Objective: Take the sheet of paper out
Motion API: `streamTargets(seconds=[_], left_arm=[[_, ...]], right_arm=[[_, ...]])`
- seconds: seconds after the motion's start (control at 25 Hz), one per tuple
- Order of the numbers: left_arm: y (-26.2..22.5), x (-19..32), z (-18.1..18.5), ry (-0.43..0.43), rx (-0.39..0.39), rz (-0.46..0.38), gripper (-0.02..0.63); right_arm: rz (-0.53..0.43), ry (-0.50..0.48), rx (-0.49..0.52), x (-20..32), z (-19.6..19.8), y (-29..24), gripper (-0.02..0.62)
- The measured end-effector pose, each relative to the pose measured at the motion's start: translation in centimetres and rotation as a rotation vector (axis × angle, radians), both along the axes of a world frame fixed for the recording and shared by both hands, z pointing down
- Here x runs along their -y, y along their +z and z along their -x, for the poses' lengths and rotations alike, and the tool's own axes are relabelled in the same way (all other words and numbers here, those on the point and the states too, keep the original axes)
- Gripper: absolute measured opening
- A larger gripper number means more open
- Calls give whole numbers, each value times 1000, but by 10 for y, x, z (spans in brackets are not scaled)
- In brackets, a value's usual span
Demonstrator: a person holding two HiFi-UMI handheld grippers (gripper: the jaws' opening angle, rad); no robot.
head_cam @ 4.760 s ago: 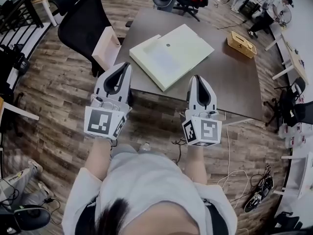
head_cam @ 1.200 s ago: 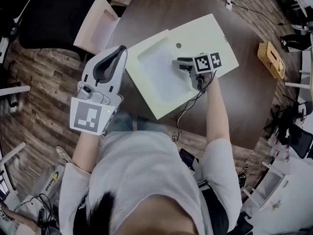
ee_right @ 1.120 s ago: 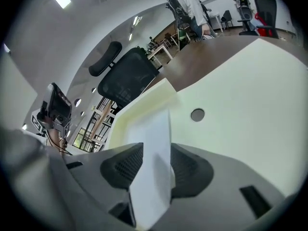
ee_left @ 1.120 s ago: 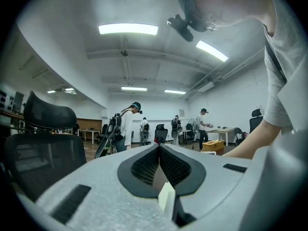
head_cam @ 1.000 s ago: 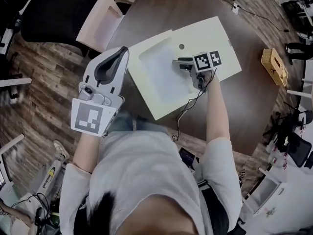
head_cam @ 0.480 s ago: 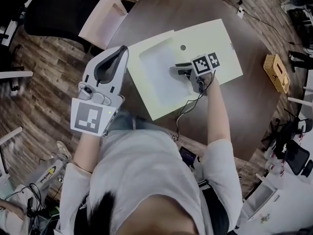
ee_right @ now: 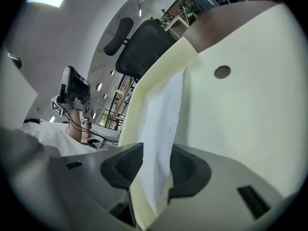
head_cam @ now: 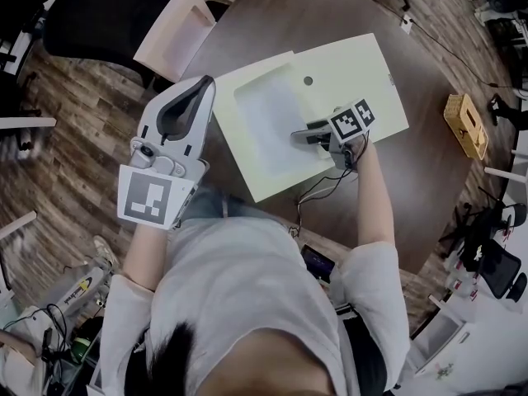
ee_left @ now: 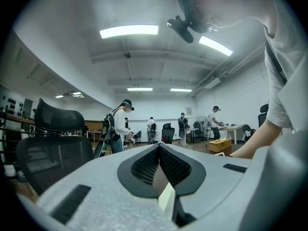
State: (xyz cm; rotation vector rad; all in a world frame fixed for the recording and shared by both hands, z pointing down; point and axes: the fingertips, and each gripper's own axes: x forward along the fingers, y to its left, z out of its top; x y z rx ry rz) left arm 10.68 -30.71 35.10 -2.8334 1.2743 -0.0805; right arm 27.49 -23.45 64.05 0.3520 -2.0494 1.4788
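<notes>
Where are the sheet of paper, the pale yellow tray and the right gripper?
sheet of paper (head_cam: 276,122): head view, its flat middle, in the recess.
pale yellow tray (head_cam: 367,77): head view, bare top near the far corner.
right gripper (ee_right: 156,162): right gripper view, midway between its jaws.

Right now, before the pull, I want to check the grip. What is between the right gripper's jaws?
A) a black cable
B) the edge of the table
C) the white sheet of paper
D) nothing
C: in the right gripper view, the white sheet of paper runs down between the two dark pads of the right gripper, with the cream tray behind it.
</notes>
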Motion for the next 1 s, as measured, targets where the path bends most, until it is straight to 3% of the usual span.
streamTargets(seconds=[0.32,0.44,0.56,1.0], left_arm=[[-3,-9,-9,-10,1,-5,9],[-2,-12,-6,-24,11,-6,9],[0,-14,-3,-35,18,-10,9],[-9,-15,-6,-24,14,-16,9]], right_arm=[[-18,-37,73,12,38,-3,151],[-33,-46,49,17,42,1,74],[-46,-38,17,21,38,4,23],[-61,71,-75,34,-12,-3,15]])
